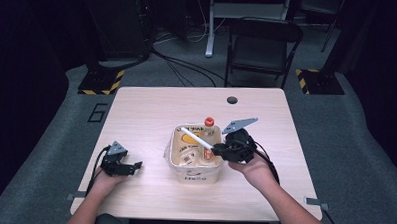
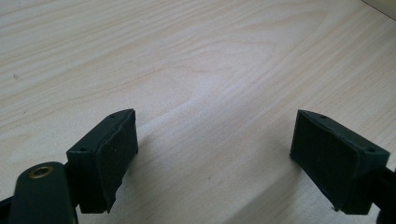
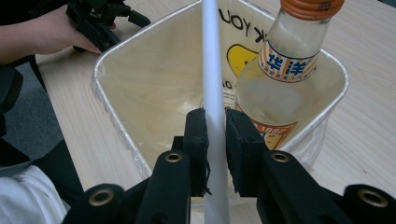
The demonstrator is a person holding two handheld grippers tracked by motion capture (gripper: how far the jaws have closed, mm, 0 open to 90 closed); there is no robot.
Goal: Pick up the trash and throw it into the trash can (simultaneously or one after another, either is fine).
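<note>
— While the right gripper hovers over the bin, what exactly is it holding?

— Its two black jaws are pressed tight on a long white plastic straw, which runs up between the pads. In the high view the straw slants from the gripper toward eleven o'clock, across the mouth of the cream square waste bin lined with a clear plastic bag.

— And where does that bin sit?

— Near the middle of the pale wooden table, a little toward the person's edge. Inside it, at about one o'clock, leans a clear glass bottle with an orange cap and an orange-and-blue label. The right gripper view shows the bottle just beside the straw, on its three o'clock side, resting against the bin's wall; I cannot tell whether straw and bottle touch.

— What about the left gripper?

— It lies low at the table's eight o'clock, well apart from the bin, in the person's left hand. Its own view shows the jaws spread wide, with bare wood between the pads and nothing gripped.
</note>
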